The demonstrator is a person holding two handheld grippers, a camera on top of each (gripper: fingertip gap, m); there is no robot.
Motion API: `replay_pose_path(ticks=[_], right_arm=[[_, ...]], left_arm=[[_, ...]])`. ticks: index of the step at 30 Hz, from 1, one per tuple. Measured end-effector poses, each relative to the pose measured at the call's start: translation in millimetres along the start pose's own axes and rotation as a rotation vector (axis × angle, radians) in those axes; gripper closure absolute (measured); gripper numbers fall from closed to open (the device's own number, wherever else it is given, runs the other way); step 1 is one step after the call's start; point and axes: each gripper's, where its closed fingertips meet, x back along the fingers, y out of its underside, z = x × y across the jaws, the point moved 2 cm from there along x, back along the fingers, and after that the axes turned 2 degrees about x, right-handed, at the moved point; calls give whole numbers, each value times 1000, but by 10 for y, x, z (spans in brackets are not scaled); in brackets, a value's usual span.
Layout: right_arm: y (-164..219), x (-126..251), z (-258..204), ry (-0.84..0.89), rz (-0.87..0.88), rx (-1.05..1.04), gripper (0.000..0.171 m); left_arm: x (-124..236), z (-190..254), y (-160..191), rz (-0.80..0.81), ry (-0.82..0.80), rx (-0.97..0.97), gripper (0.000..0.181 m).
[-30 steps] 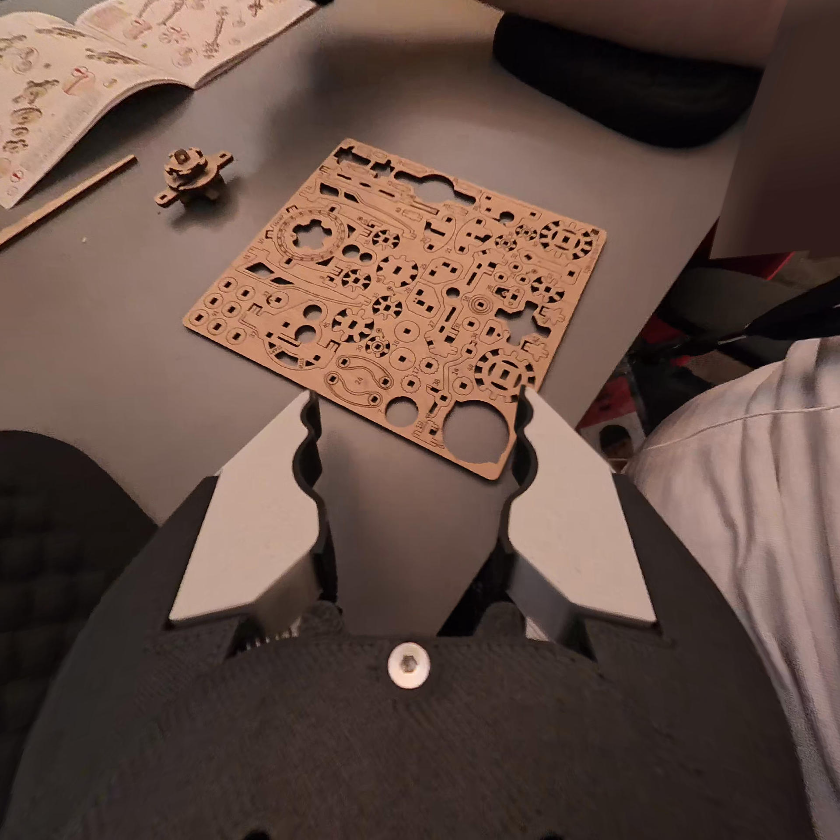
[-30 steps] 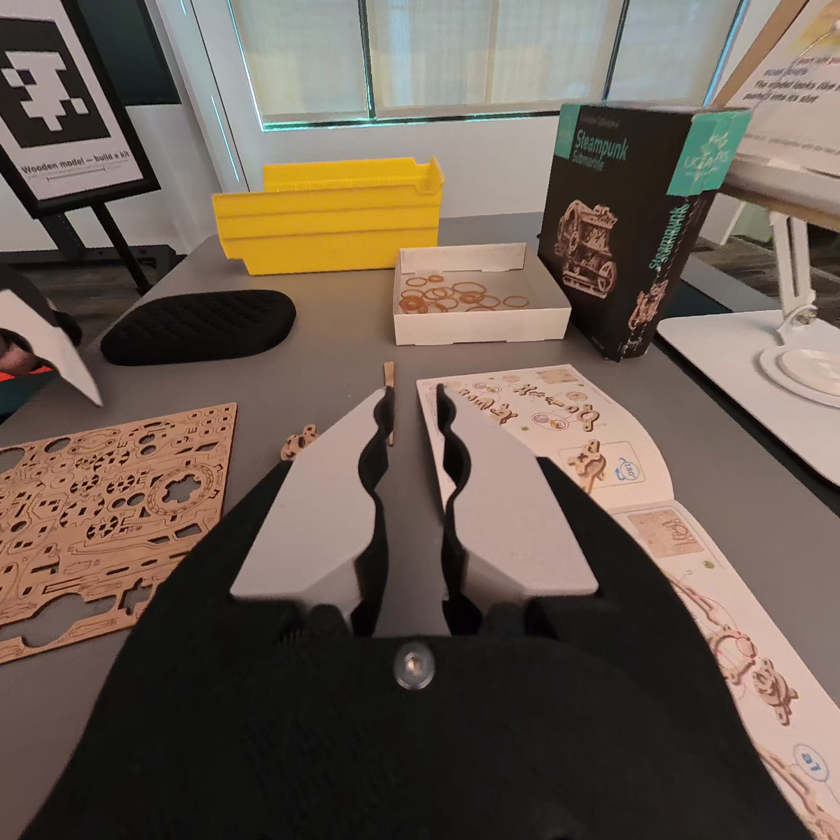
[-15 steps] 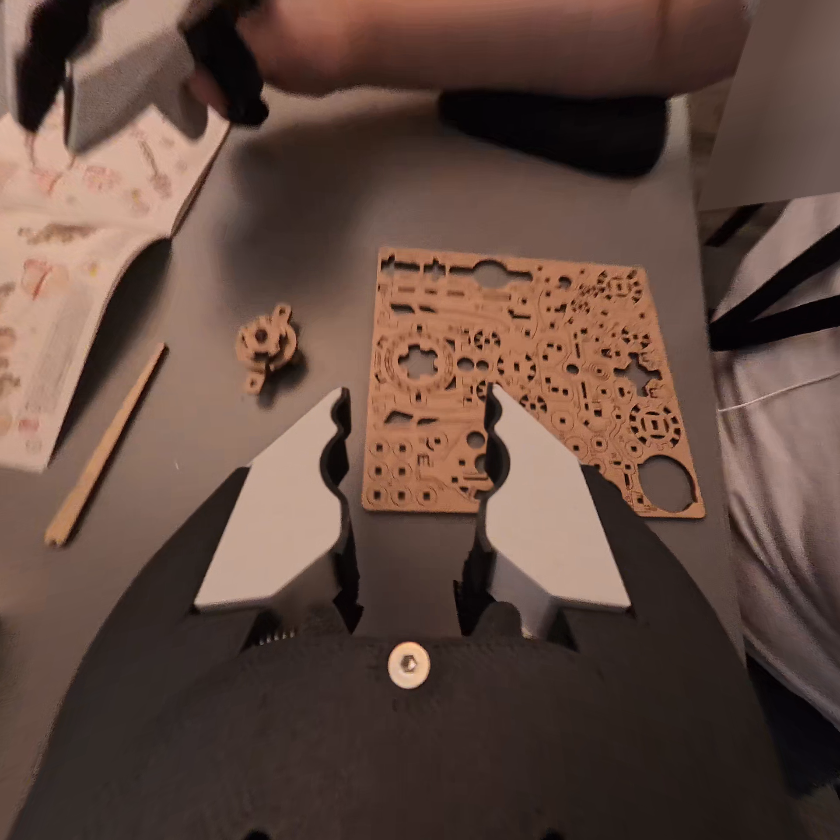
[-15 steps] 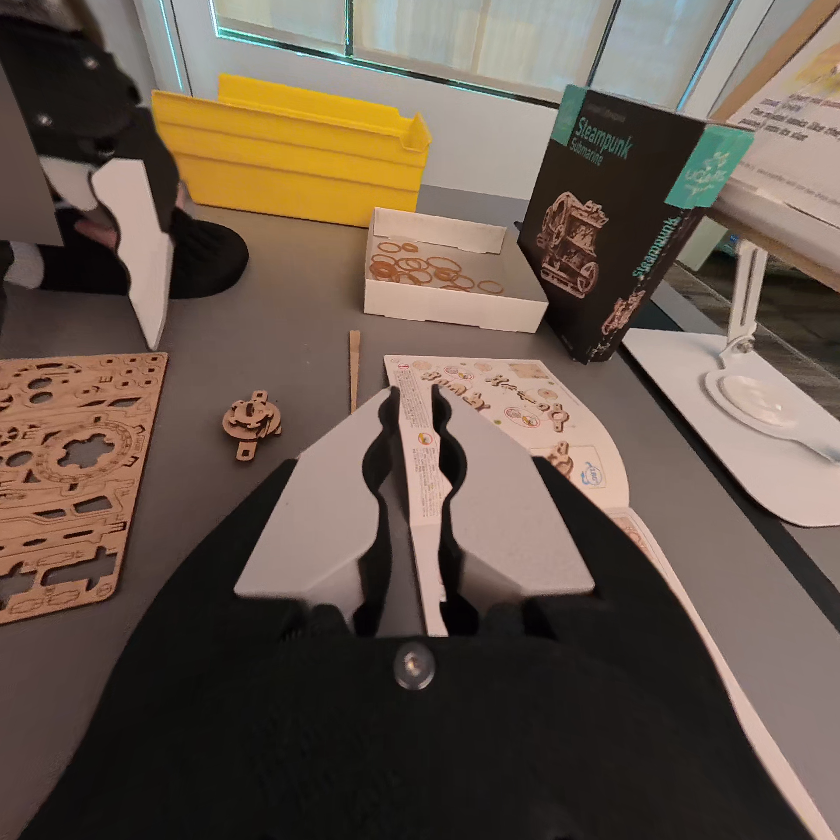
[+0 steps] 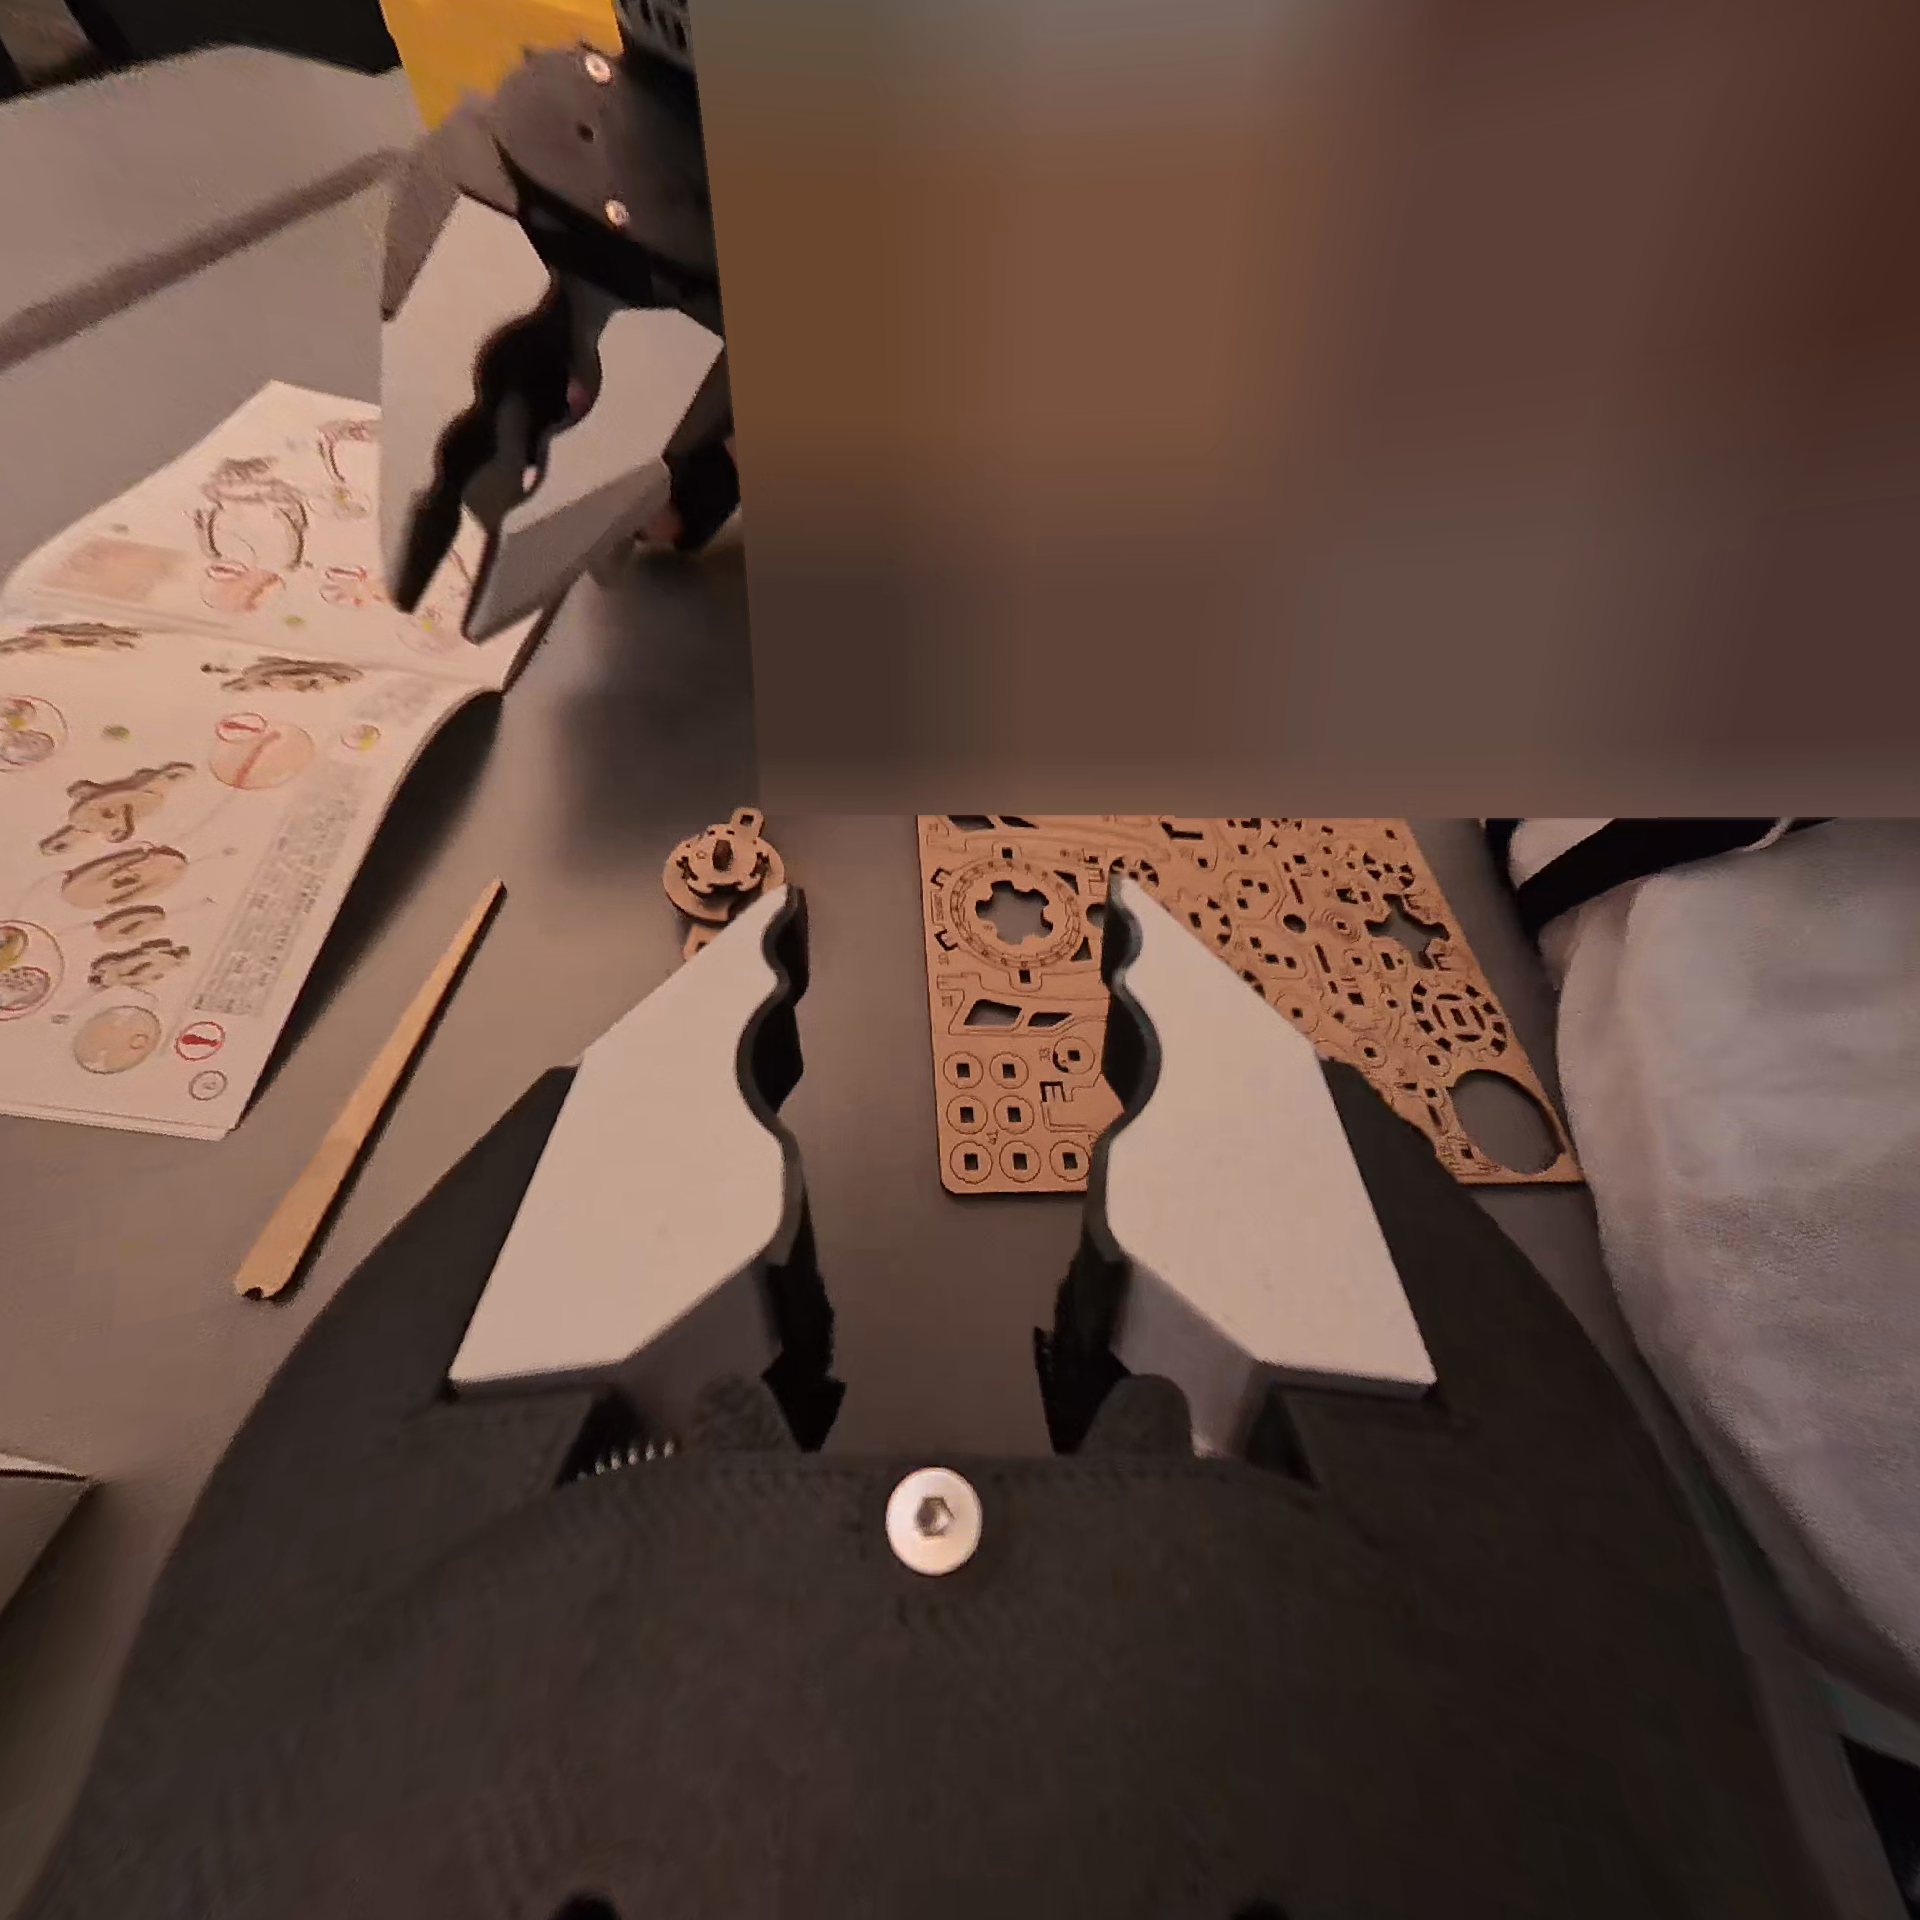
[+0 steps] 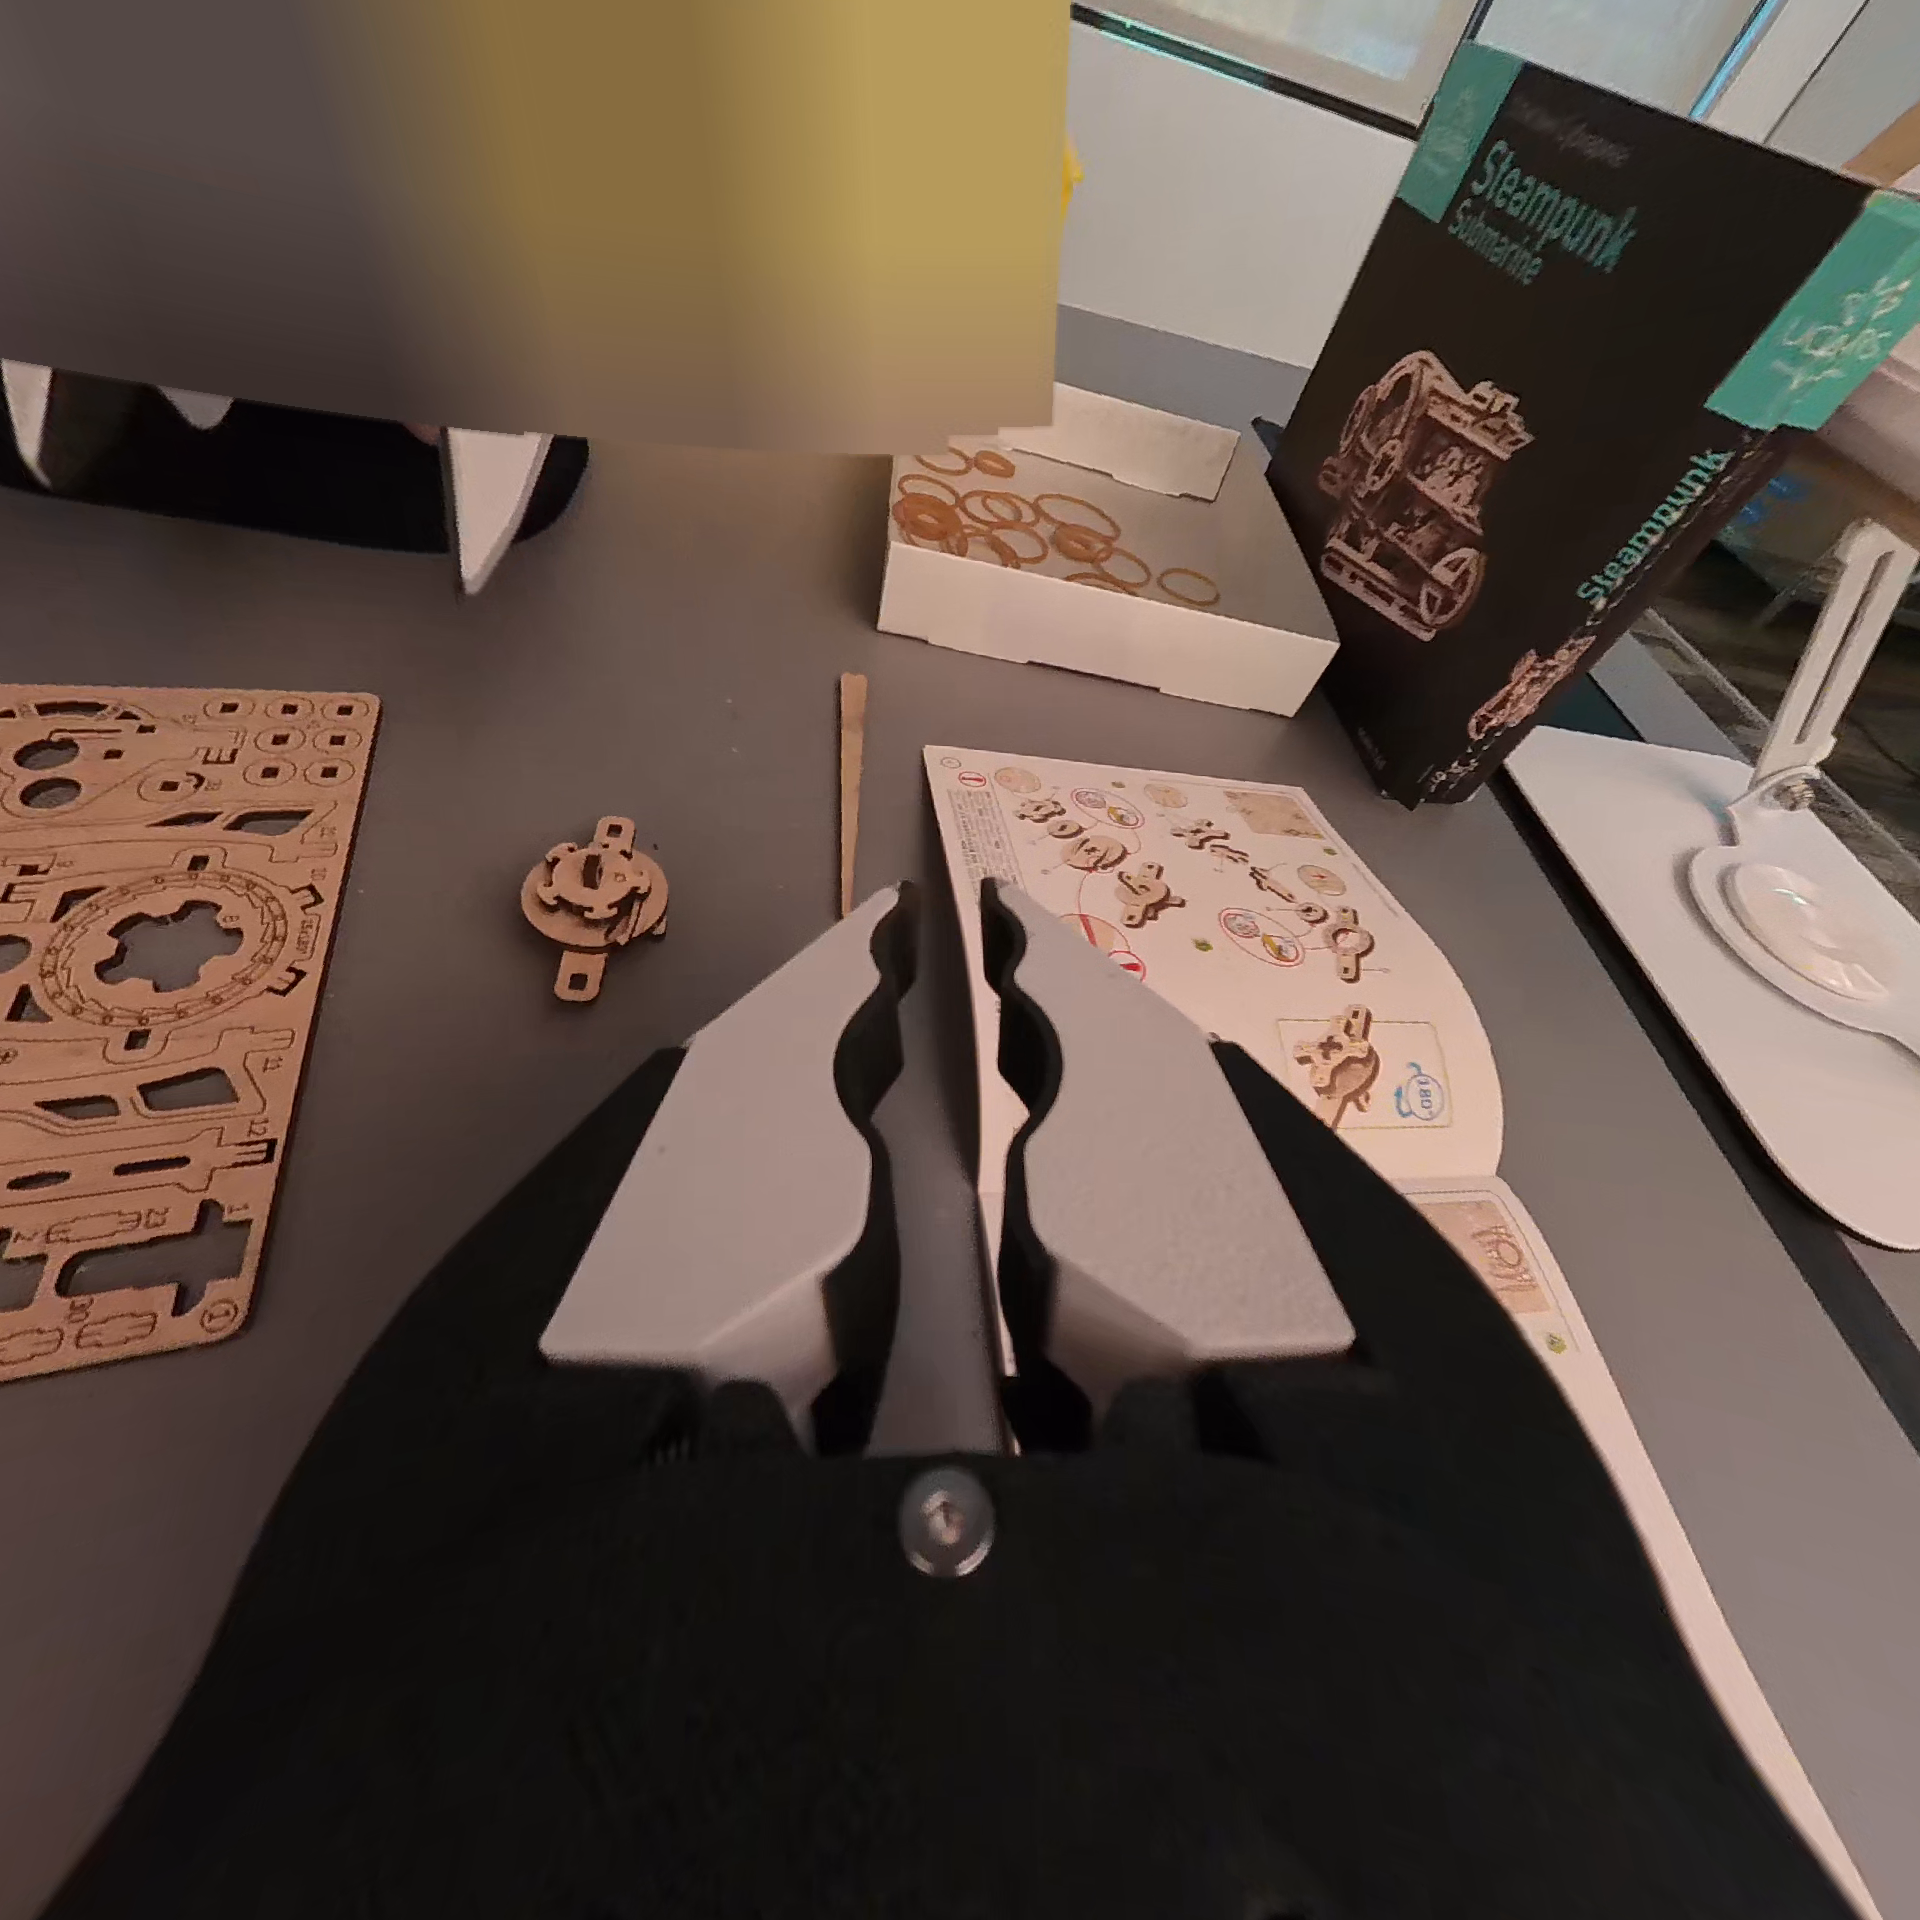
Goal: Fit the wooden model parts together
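A small round wooden assembly lies on the grey table between a flat wooden parts sheet and a thin wooden stick. My left gripper is open and empty, low over the table. Its left finger hides part of the assembly and its right finger overlaps the sheet. My right gripper is empty, its jaws a narrow gap apart, over the left edge of the open instruction booklet. It also shows in the left wrist view, above the booklet.
A white tray of rubber bands and a tall black kit box stand behind the booklet. A white magnifier stand lies at the right. The stick lies left of my left gripper. A person's white sleeve lies at the table edge. The thin wooden stick lies around 10 cm away from my right fingertips. It turns up in the left wrist view as well.
My left gripper has swung from the parts sheet toward the small assembly and its jaws have narrowed. My right gripper has moved lower and closer to the booklet edge, its gap unchanged.
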Motion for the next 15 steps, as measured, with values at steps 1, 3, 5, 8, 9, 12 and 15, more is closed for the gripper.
replay_pose_path(ticks=[1, 3, 5, 8, 9, 12, 15], right_arm=[[-1, -3, -14, -1, -5, 10, 160], [3, -7, -35, 4, -17, 30, 160], [1, -16, -50, 9, -28, 51, 160], [-2, -37, -80, 6, -38, 67, 161], [1, -45, -89, 4, -43, 72, 161], [20, -59, -110, 5, -62, 96, 161], [30, -66, -119, 9, -74, 116, 161]], left_arm=[[9, 2, -14, 16, 5, 2, 128], [14, 16, -20, 26, 22, 3, 129], [20, 23, -28, 33, 28, 0, 130], [28, 28, -36, 41, 33, -1, 132], [24, 30, -33, 38, 34, -2, 133], [13, 36, -21, 28, 32, -11, 133], [12, 45, -21, 26, 30, -20, 133]])
